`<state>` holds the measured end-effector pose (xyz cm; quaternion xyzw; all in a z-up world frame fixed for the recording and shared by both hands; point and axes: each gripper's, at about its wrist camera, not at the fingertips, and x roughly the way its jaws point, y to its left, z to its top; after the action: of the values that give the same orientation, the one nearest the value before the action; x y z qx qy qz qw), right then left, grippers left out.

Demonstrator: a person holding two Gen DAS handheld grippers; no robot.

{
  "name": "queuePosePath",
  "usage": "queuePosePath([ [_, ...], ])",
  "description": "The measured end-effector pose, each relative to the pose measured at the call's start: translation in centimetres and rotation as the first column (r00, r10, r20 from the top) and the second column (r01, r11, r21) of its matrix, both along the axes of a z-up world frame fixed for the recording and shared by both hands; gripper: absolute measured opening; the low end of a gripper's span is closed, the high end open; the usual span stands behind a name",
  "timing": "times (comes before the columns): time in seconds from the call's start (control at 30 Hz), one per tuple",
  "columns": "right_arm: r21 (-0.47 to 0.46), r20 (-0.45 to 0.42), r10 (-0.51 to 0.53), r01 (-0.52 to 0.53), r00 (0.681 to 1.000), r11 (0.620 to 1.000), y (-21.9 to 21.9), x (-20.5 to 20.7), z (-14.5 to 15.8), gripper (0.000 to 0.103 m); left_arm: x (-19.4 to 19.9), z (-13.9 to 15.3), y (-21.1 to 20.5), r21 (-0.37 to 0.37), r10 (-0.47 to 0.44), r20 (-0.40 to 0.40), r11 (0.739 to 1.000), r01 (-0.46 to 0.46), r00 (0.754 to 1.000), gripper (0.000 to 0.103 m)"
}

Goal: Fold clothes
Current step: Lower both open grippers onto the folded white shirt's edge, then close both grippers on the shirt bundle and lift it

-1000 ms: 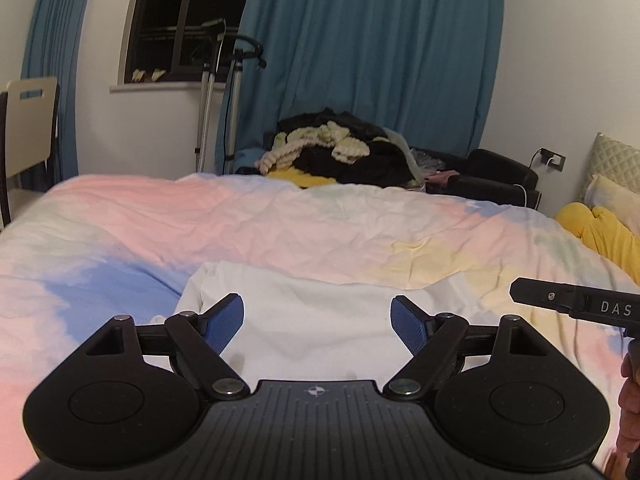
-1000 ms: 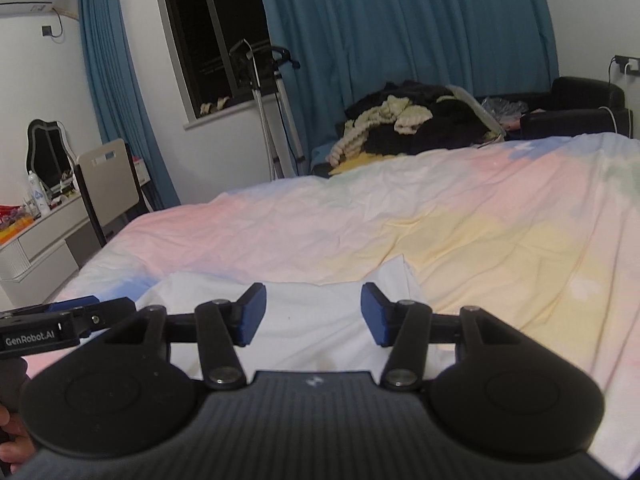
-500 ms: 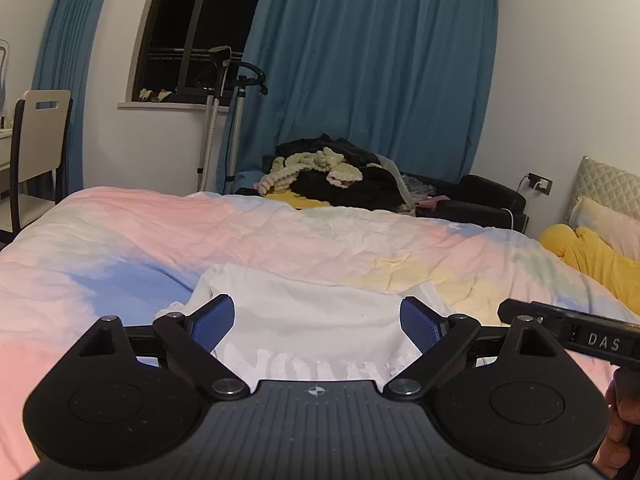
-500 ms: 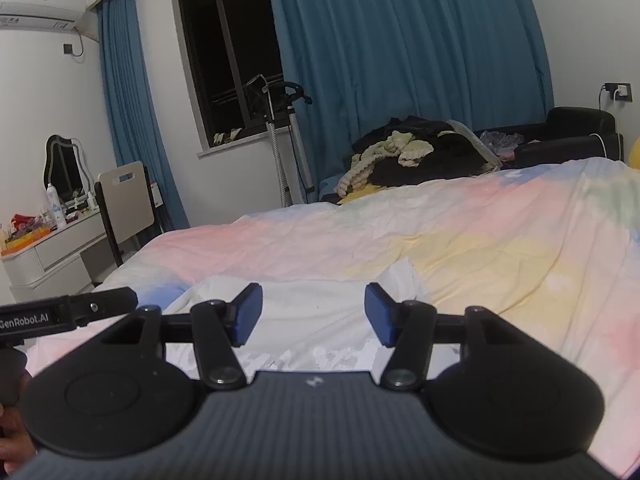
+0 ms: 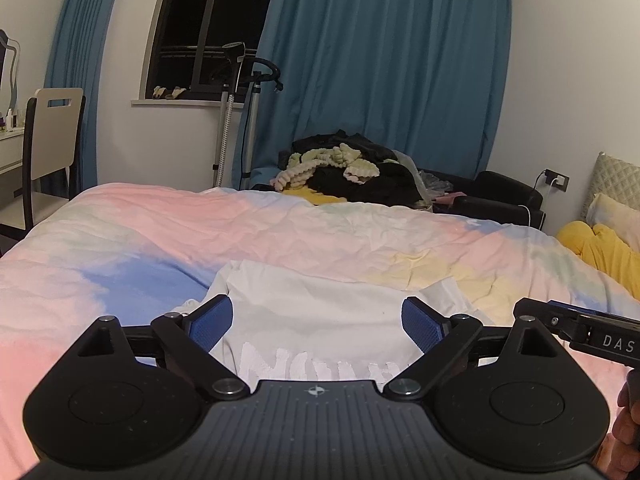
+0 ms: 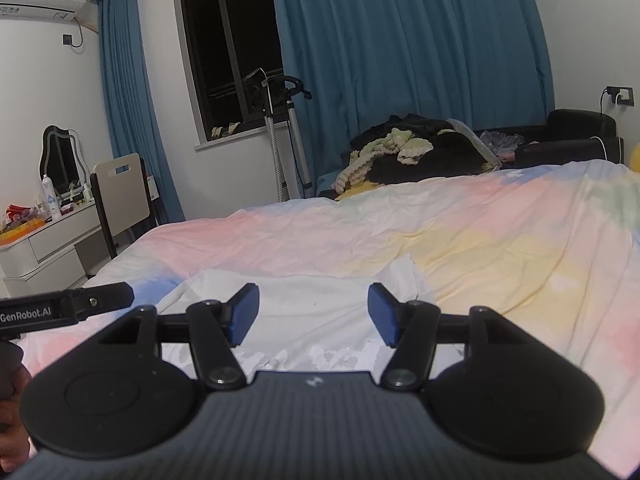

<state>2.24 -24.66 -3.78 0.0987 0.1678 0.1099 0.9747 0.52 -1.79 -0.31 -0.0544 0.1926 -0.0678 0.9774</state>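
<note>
Both tools wider over bedspread (image 5: 280, 232)

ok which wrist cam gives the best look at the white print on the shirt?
Left wrist view. The print on the white shirt shows as a row of tall letter strokes, though its lower edge is cut off by the gripper body. The right wrist view shows only broken white flecks of it, unreadable.

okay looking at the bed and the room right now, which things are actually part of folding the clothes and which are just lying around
Part of the job:
- white T-shirt spread on the bed
- left gripper, open, empty
- right gripper, jaws opening, nothing between them
- pastel duvet, the folding surface

Just lying about:
- clothes pile beyond the bed
- garment steamer
- chair
- yellow cushion
</note>
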Motion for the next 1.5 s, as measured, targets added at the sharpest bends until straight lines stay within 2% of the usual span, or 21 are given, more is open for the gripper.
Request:
queuePosePath([
  [0.3, 0.002, 0.003, -0.007, 0.007, 1.0, 1.0, -0.1, -0.1, 0.1, 0.068, -0.5, -0.1, -0.2, 0.025, -0.004, 0.009, 1.0, 0.004, 1.0, 0.096],
  [0.4, 0.003, 0.006, -0.012, 0.012, 1.0, 1.0, -0.2, -0.1, 0.0, 0.073, -0.5, -0.1, -0.2, 0.03, -0.008, 0.013, 1.0, 0.008, 1.0, 0.098],
  [0.5, 0.007, 0.01, -0.016, 0.016, 1.0, 1.0, -0.3, -0.1, 0.0, 0.083, -0.5, -0.2, 0.0, 0.02, -0.01, 0.006, 1.0, 0.01, 1.0, 0.099],
  [0.6, 0.019, 0.012, -0.017, 0.017, 1.0, 1.0, -0.4, 0.0, -0.1, 0.088, -0.4, -0.3, 0.3, -0.005, -0.019, -0.007, 1.0, 0.019, 1.0, 0.101],
  [0.73, 0.043, 0.008, -0.025, 0.024, 1.0, 0.999, -0.6, 0.1, -0.2, 0.103, -0.2, -0.5, 0.5, -0.041, -0.029, -0.017, 0.999, 0.028, 0.999, 0.102],
  [1.03, 0.071, -0.017, -0.031, 0.032, 0.999, 0.997, -1.0, 0.3, -0.4, 0.103, -0.2, -0.9, 0.5, -0.053, -0.028, -0.024, 0.998, 0.027, 0.999, 0.103],
  [1.17, 0.134, -0.06, -0.01, 0.018, 0.998, 0.991, -1.3, 0.7, -0.9, 0.103, 0.4, -1.2, 1.1, -0.135, -0.062, -0.077, 0.989, 0.052, 0.995, 0.103],
  [1.23, 0.181, -0.094, 0.007, 0.01, 0.996, 0.983, -1.5, 0.9, -1.4, 0.103, 0.8, -1.6, 2.0, -0.226, -0.085, -0.114, 0.972, 0.057, 0.99, 0.103],
  [1.3, 0.228, -0.125, 0.029, 0.0, 0.992, 0.974, -1.6, 1.1, -1.8, 0.103, 1.3, -2.2, 3.1, -0.335, -0.113, -0.152, 0.941, 0.056, 0.982, 0.103],
  [1.4, 0.314, -0.172, 0.063, -0.006, 0.983, 0.949, -1.9, 1.5, -2.5, 0.103, 2.1, -3.4, 4.7, -0.479, -0.134, -0.223, 0.878, 0.012, 0.965, 0.103],
  [1.5, 0.423, -0.231, 0.1, 0.008, 0.968, 0.906, -2.4, 1.9, -3.5, 0.103, 3.0, -5.4, 6.4, -0.597, -0.147, -0.316, 0.799, -0.075, 0.937, 0.103],
])
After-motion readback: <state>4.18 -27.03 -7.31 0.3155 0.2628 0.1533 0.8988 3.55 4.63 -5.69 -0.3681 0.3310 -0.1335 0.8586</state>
